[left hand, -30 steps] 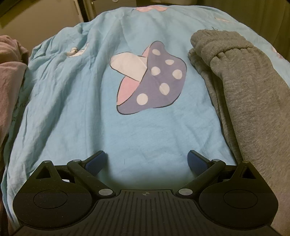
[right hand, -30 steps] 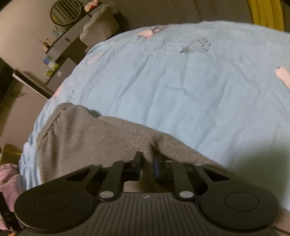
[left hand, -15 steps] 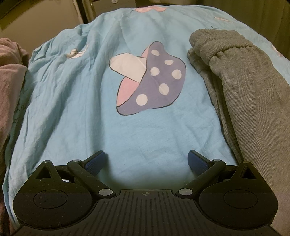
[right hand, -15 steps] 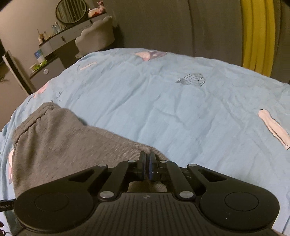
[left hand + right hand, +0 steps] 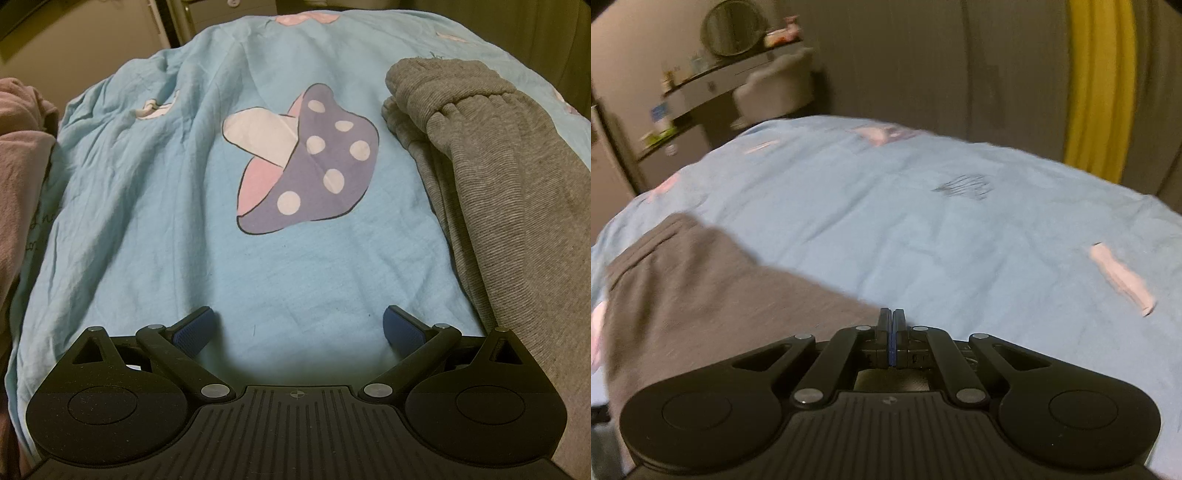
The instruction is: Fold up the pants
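Note:
The grey pants (image 5: pixel 498 184) lie lengthwise along the right side of the blue bed sheet (image 5: pixel 147 221), their ribbed cuffs bunched at the far end. My left gripper (image 5: pixel 297 325) hovers open over bare sheet, to the left of the pants and touching nothing. In the right wrist view the pants (image 5: pixel 720 295) spread out to the left, and their edge runs straight up to my right gripper (image 5: pixel 892 314). That gripper's jaws are pressed together on the fabric's edge. The pinch itself is hidden by the fingers.
A mushroom print (image 5: pixel 306 158) marks the sheet ahead of the left gripper. Pink clothing (image 5: pixel 18 147) is heaped at the bed's left edge. Beyond the bed stand a dresser (image 5: pixel 701 85) with a round mirror (image 5: pixel 733 27), a pale chair (image 5: pixel 775 92) and a yellow curtain (image 5: pixel 1100 92).
The right gripper closed on the pants fabric, then lifted and rolled, so its view tipped up toward the room. The left gripper stayed still and open.

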